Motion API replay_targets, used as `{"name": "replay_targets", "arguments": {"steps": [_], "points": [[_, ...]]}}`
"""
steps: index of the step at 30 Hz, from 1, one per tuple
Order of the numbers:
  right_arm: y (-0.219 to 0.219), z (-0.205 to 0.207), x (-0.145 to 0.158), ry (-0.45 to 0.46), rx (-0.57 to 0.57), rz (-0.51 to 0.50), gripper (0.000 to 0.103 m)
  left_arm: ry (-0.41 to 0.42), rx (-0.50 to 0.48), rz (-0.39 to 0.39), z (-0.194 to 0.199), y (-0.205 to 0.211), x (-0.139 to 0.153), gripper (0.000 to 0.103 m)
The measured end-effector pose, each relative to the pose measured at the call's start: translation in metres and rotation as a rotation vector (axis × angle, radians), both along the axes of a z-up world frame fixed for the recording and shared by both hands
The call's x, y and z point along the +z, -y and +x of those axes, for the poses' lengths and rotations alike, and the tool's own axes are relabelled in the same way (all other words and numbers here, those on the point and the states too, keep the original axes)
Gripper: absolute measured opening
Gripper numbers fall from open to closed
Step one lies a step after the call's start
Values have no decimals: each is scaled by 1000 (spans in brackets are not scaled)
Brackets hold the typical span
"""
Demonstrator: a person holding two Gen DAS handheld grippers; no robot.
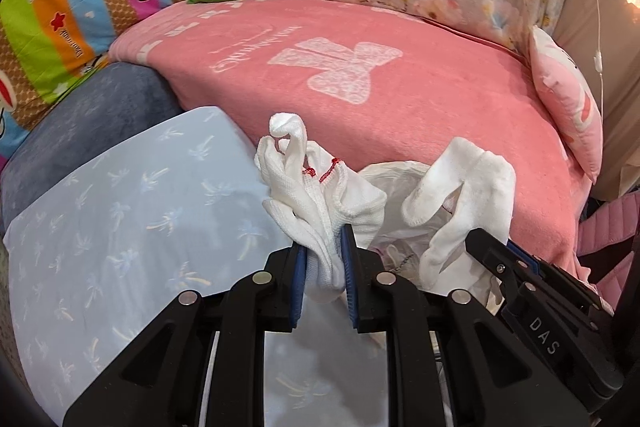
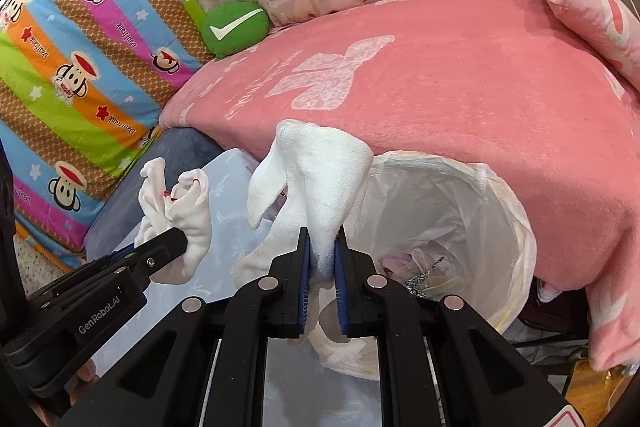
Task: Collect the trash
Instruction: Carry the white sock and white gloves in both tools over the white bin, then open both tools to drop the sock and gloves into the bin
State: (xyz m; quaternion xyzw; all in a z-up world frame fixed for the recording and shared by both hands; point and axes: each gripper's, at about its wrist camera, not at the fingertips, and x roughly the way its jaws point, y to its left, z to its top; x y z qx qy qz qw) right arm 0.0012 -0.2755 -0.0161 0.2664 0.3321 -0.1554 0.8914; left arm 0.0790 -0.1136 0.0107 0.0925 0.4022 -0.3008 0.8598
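While the left gripper (image 1: 324, 259) pinches a red-trimmed glove (image 1: 316, 187), the right gripper (image 2: 322, 247) pinches a plain glove (image 2: 320, 179); the bin (image 2: 516, 211) lies at its three o'clock.

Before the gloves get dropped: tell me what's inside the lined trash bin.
Inside the trash bin, a white plastic liner holds crumpled wrappers at the bottom, some pinkish, one dark-speckled. The white glove in the right claw covers the bin's left side.

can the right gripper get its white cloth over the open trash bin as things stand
Probably yes. The right gripper is shut on a white cloth, and the bag-lined trash bin sits open just beside it, with nothing between them.
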Motion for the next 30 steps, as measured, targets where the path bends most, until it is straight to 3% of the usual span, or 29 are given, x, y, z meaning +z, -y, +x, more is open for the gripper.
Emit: {"name": "replay_targets", "arguments": {"steps": [15, 16, 19, 20, 30], "points": [[28, -20, -6, -5, -59, 8, 11, -30, -80, -31, -13, 38, -2, 18], [28, -20, -6, -7, -57, 6, 11, -30, -78, -29, -14, 39, -1, 23], [27, -20, -5, -14, -58, -8, 12, -21, -57, -25, -14, 41, 0, 53], [26, -20, -5, -16, -58, -14, 12, -15, -47, -26, -14, 39, 1, 57], [18, -15, 2, -17, -38, -52, 16, 7, -6, -16, -11, 29, 2, 60]]}}
